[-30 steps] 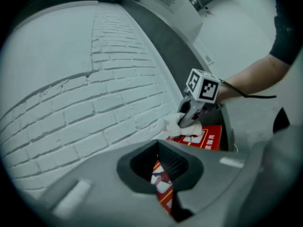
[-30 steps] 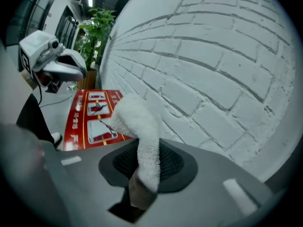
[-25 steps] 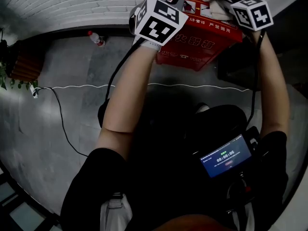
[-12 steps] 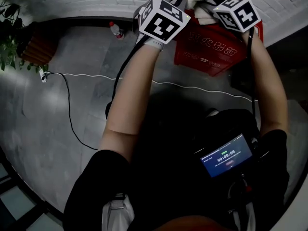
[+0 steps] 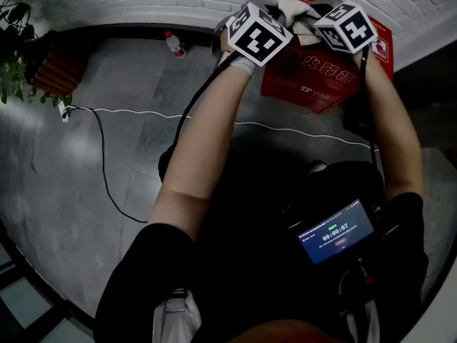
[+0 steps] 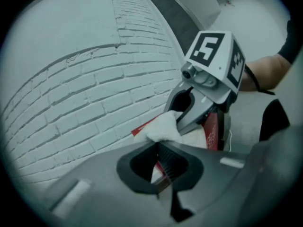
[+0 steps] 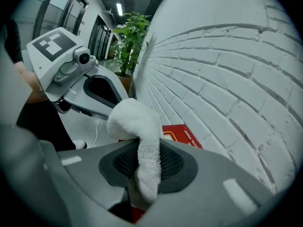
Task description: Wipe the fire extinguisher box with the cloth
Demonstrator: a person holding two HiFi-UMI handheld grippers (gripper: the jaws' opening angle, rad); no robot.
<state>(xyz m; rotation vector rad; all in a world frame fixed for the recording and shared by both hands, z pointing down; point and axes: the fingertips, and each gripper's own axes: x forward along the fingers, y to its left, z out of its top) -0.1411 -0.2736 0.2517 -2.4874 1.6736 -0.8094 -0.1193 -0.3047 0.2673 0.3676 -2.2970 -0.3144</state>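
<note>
The red fire extinguisher box (image 5: 321, 70) stands on the floor against the white brick wall. Over its top, both grippers meet on a white cloth (image 5: 291, 6). My right gripper (image 5: 314, 13) is shut on the cloth (image 7: 142, 141), which hangs down through its jaws (image 7: 142, 150). My left gripper (image 5: 271, 13) comes in from the left, its jaws shut (image 6: 158, 145) on an edge of the same cloth (image 6: 163, 126). The box's red top (image 7: 182, 136) shows just behind the cloth.
A plastic bottle (image 5: 173, 43) stands at the wall's foot left of the box. A white cable (image 5: 143, 113) and a black cable (image 5: 100, 170) cross the grey floor. A plant in a wooden planter (image 5: 43, 66) is at far left.
The left gripper has moved right, closer to the right one, so both now meet on the cloth above the box. The head view swung left a second ago, then held.
</note>
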